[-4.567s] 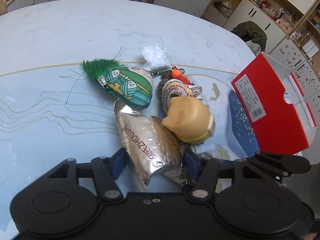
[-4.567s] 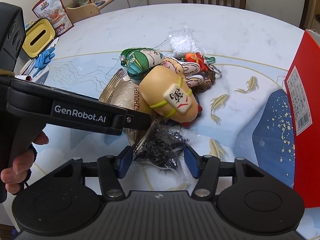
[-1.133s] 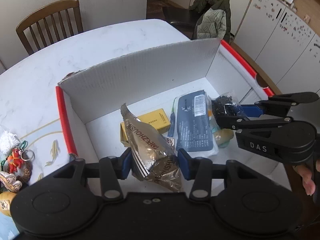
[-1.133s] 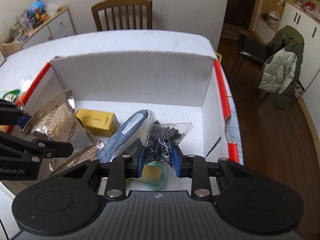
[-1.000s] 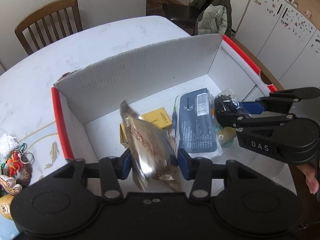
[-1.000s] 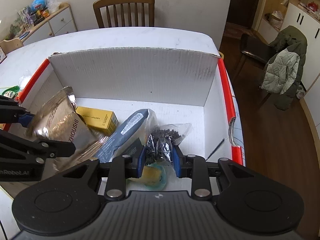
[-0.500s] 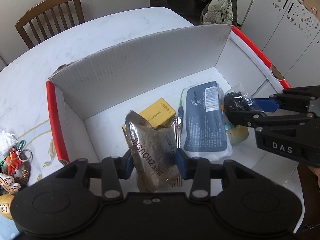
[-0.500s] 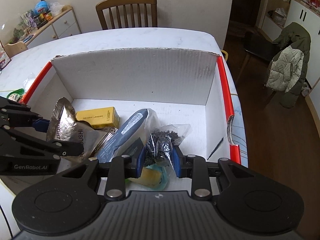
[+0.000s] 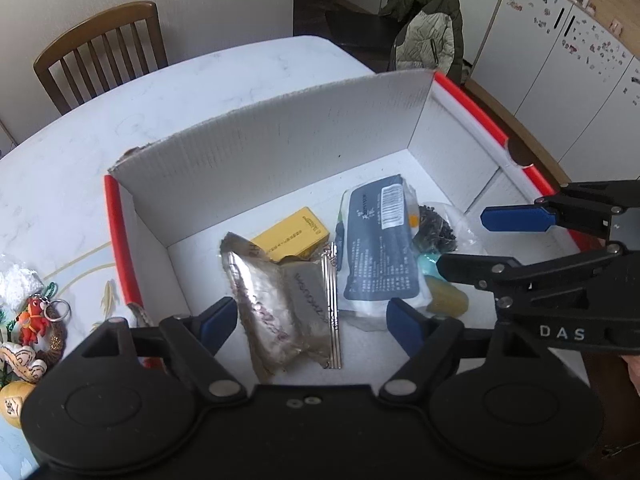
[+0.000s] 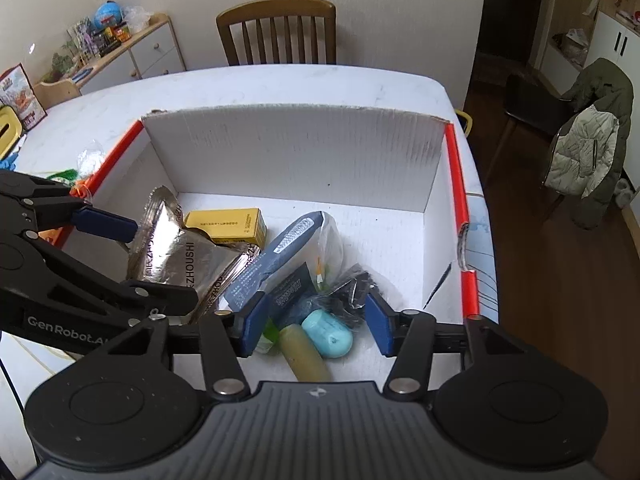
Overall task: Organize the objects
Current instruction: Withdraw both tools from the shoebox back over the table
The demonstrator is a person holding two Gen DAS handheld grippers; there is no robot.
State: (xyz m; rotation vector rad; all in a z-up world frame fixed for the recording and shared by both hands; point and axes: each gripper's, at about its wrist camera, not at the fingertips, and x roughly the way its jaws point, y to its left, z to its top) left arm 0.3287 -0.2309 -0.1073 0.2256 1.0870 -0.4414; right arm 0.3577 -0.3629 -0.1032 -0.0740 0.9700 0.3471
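Note:
A silver foil pouch (image 9: 280,304) (image 10: 180,256) lies loose on the floor of the white red-rimmed box (image 9: 280,148) (image 10: 296,156). My left gripper (image 9: 311,322) (image 10: 164,264) hangs over it with its jaws opening, and the pads are clear of the pouch. A clear bag of black beads (image 9: 434,228) (image 10: 352,284) rests in the box on the other items. My right gripper (image 10: 317,326) (image 9: 462,240) is just above it. Its jaws are opening too, with nothing pressed between them.
In the box are a yellow carton (image 9: 296,234) (image 10: 226,222), a blue pack (image 9: 380,240) (image 10: 280,256), a teal oval case (image 10: 327,333) and a yellowish tube (image 10: 304,356). Keychain toys (image 9: 36,320) lie on the table left of the box. A wooden chair (image 10: 276,32) stands behind it.
Both grippers have opened. The foil pouch dropped from the left one onto the box floor, and the bead bag fell from the right one, which also rose slightly.

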